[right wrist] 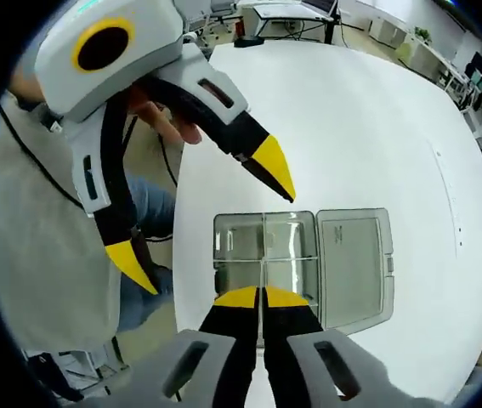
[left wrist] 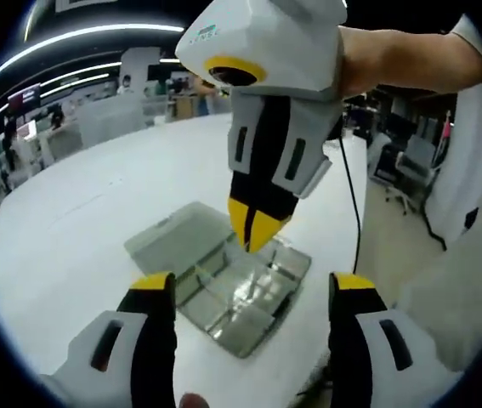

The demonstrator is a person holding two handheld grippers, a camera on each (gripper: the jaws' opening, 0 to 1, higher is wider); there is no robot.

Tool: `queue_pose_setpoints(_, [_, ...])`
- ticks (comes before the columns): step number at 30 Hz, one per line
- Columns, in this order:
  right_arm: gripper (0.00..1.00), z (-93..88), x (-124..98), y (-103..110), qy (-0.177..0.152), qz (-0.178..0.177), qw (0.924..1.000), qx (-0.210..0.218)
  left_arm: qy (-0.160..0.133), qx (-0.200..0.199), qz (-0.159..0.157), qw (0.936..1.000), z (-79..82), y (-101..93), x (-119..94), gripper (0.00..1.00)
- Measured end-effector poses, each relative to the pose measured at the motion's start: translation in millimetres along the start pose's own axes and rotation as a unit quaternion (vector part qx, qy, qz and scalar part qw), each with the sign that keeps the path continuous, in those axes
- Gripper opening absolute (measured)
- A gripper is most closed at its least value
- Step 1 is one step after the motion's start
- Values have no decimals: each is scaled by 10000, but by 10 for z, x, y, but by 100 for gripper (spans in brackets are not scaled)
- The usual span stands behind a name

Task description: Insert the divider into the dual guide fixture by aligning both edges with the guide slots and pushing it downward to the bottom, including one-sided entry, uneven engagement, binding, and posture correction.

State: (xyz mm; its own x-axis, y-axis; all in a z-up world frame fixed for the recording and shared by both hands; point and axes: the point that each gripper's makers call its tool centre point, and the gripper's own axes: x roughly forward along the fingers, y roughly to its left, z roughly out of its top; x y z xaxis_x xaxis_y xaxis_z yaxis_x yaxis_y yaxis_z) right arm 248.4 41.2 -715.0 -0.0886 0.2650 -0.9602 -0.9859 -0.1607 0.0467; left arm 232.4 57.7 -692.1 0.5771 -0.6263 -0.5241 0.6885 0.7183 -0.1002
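A clear plastic box (right wrist: 234,246) with guide slots lies on the white table (right wrist: 368,119), its lid (right wrist: 355,263) folded open flat beside it. My right gripper (right wrist: 262,297) is shut on the top edge of a thin clear divider (right wrist: 263,255), which stands on edge across the middle of the box. In the left gripper view the right gripper (left wrist: 256,228) points straight down onto the box (left wrist: 232,319), with the lid (left wrist: 172,242) lying on its far side. My left gripper (left wrist: 253,287) is open wide, hanging above the near side of the box and holding nothing; in the right gripper view the left gripper (right wrist: 206,221) comes in from the left.
The table's edge (left wrist: 330,348) runs close to the box on the person's side. A black cable (left wrist: 353,204) hangs off that edge. The person's light sleeve (left wrist: 470,255) is at the right. Desks and office chairs (left wrist: 398,183) stand beyond the table.
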Motion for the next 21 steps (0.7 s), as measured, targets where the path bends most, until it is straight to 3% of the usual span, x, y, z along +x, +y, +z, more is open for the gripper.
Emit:
queue_pose_setpoints(6, [0,-7,26,-22,2,-28,10000,5,7,-26,73,10000,-20,14,5,79])
queue_pose_setpoints(21, [0,-21,90,-30,-25,-14,10000,-29,-12,-95,156,9998,-33,49,34,87])
